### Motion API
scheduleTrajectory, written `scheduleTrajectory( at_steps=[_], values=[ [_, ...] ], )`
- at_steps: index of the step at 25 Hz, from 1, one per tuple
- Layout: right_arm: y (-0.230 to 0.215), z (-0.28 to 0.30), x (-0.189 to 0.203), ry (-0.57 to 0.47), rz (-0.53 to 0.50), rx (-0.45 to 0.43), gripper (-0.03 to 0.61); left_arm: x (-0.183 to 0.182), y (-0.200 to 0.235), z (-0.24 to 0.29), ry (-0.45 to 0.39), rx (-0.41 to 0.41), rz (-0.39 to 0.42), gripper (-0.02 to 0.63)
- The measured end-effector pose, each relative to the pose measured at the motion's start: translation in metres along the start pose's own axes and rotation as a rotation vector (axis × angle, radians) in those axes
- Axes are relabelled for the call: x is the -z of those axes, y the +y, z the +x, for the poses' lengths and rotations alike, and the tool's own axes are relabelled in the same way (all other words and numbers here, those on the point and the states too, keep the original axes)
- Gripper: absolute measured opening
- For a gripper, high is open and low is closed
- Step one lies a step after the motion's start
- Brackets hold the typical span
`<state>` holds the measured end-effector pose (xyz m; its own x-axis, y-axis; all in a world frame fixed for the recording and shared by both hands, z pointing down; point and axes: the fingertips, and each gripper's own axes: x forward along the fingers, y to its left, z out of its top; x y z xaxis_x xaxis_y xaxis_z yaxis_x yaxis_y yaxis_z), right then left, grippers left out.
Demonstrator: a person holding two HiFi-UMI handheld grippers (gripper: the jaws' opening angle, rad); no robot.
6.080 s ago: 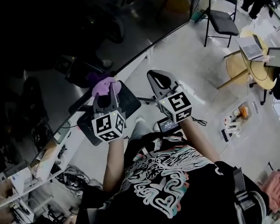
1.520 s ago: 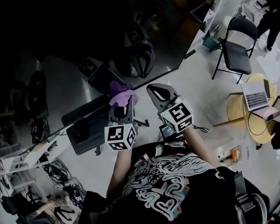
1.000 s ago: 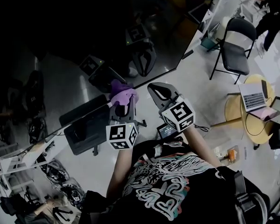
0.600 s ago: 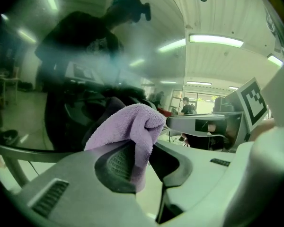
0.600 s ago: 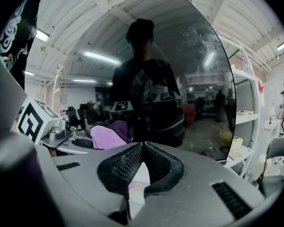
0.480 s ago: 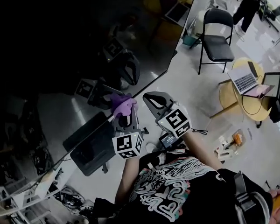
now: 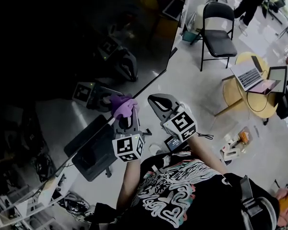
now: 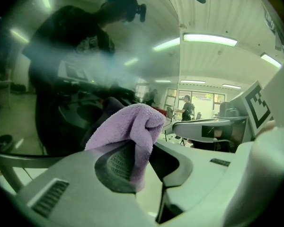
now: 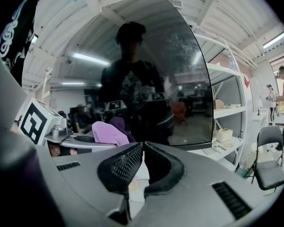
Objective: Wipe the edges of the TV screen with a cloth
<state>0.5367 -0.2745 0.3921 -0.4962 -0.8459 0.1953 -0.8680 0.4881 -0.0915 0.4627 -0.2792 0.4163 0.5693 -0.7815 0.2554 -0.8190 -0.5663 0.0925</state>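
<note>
Purple in the left gripper (image 7: 124, 112): clamped on a cloth (image 7: 122, 104), jaws parted only by the thickness of the fabric. Seen along its own jaws (image 8: 149, 154), pinches the cloth (image 8: 132, 126) low against a ribbed dark pad, with the rest standing up past the tips as a soft rounded fold. Fluffy towelling nap, doubled over on itself, one flap hanging down between the jaws.

Held up to the lower edge of the TV screen (image 7: 86, 42), a broad, dark, glossy panel with a thin straight border. Against the glass, as far as the right gripper view tells: cloth (image 9: 106, 132) and its darker reflection meeting with no gap. Mirrored in the screen (image 9: 146, 74) too: both marker cubes and a dark standing figure.

Just right of the left gripper, level with it, the right gripper (image 7: 159, 101), smooth grey plastic with black textured pads. Closed to a sliver (image 9: 142, 148), tips all but meeting, nothing between them. Apart from cloth and screen alike.

Well off to the right on the pale floor: black folding chair (image 7: 216, 30), round wooden table (image 7: 240, 92) carrying an open laptop (image 7: 247, 74).
</note>
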Motion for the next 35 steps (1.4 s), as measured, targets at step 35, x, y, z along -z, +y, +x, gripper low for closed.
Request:
scheduleTrajectory(
  at_steps=[35],
  values=[
    [-0.115, -0.025, -0.023, -0.031, -0.027, -0.151, 0.034, -0.023, -0.068, 0.094, 0.03, -0.052, -0.013, 0.086]
  ],
)
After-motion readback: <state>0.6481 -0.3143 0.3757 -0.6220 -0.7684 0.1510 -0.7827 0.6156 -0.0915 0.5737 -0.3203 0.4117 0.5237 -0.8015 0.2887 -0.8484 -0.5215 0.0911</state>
